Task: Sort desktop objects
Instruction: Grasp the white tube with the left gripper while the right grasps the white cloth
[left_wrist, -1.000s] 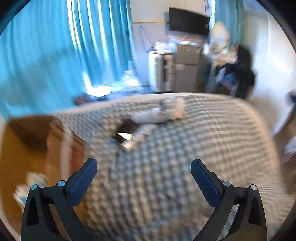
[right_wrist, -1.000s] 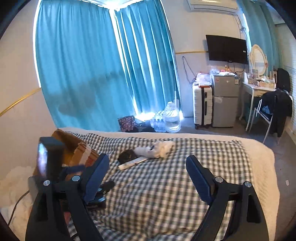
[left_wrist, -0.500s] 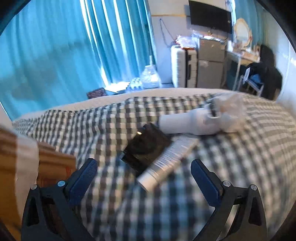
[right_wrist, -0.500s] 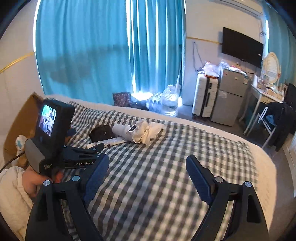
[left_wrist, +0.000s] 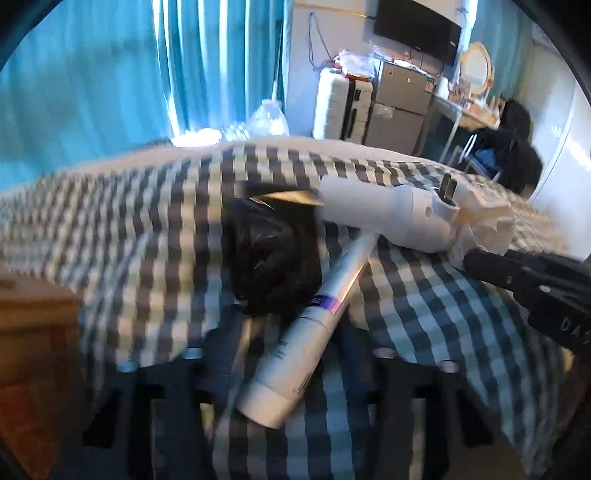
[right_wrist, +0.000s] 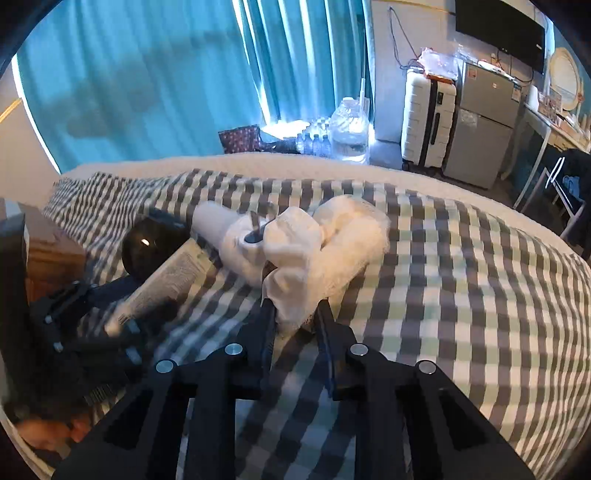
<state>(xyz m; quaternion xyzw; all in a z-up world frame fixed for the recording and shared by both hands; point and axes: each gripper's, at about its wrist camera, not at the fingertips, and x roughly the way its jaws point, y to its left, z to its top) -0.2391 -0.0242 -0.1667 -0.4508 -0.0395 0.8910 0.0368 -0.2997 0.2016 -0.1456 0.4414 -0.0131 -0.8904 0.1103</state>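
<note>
On the checked bed (right_wrist: 461, 266) lie four loose things, one of each kind: one white squeeze tube (left_wrist: 314, 325), one round black object (right_wrist: 153, 243) whose kind is hard to make out, one white hair dryer (left_wrist: 391, 218), and one bundle of white cloth (right_wrist: 332, 243). One brown cardboard box (right_wrist: 51, 254) stands at the bed's left edge. Two grippers are in view, the left gripper (left_wrist: 291, 354) and the right gripper (right_wrist: 295, 314). Beyond the bed there is one large water jug (right_wrist: 349, 129), one white suitcase (right_wrist: 424, 122), one small fridge (right_wrist: 480, 122), one wall television (left_wrist: 417, 29) and one round mirror (right_wrist: 565, 77). A cluster of small bottles beside the jug is too blurred to count.
</note>
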